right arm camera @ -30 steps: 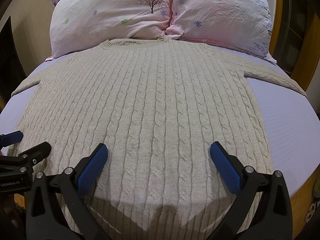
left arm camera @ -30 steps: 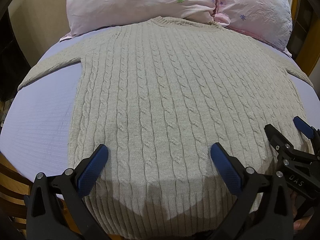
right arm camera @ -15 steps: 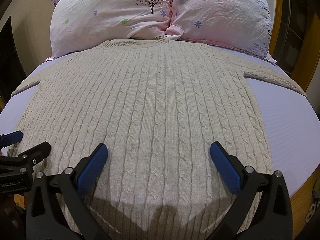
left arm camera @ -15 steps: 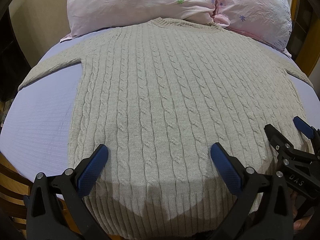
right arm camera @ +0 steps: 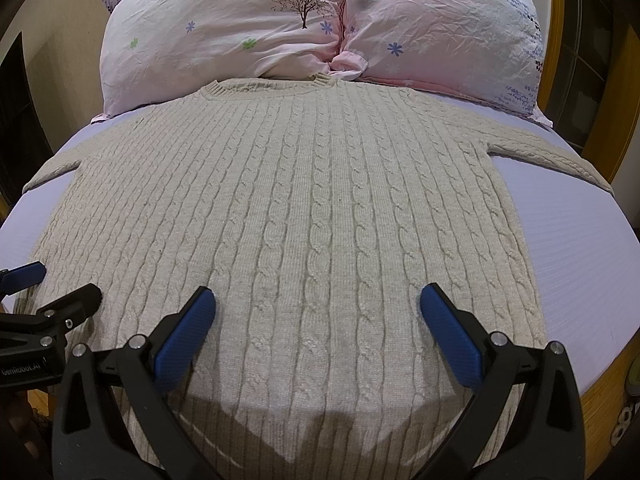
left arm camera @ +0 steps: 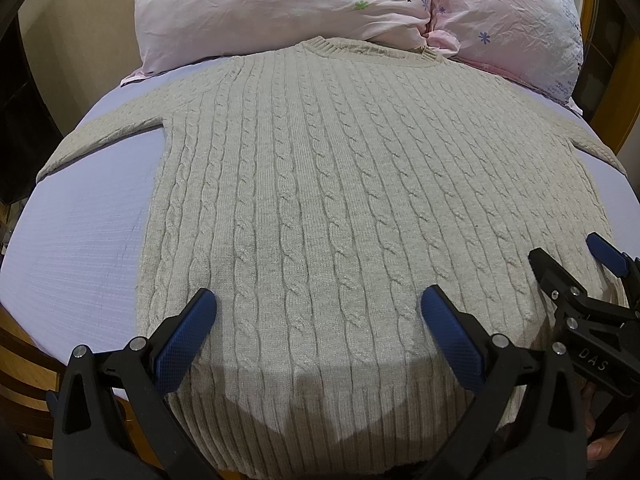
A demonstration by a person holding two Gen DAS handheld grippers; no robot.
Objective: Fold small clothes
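Note:
A beige cable-knit sweater (left arm camera: 340, 208) lies flat and face up on the bed, collar at the far end, sleeves spread to both sides; it also shows in the right wrist view (right arm camera: 304, 220). My left gripper (left arm camera: 318, 320) is open and empty, held over the hem's left half. My right gripper (right arm camera: 316, 320) is open and empty, held over the hem's right half. The right gripper shows at the right edge of the left wrist view (left arm camera: 576, 264). The left gripper shows at the left edge of the right wrist view (right arm camera: 56, 288).
The bed has a pale lilac sheet (left arm camera: 80, 240), also visible in the right wrist view (right arm camera: 568, 248). Two pink flowered pillows (right arm camera: 224, 28) lean at the head, just behind the collar. A wooden bed frame (right arm camera: 600, 392) runs along the sides.

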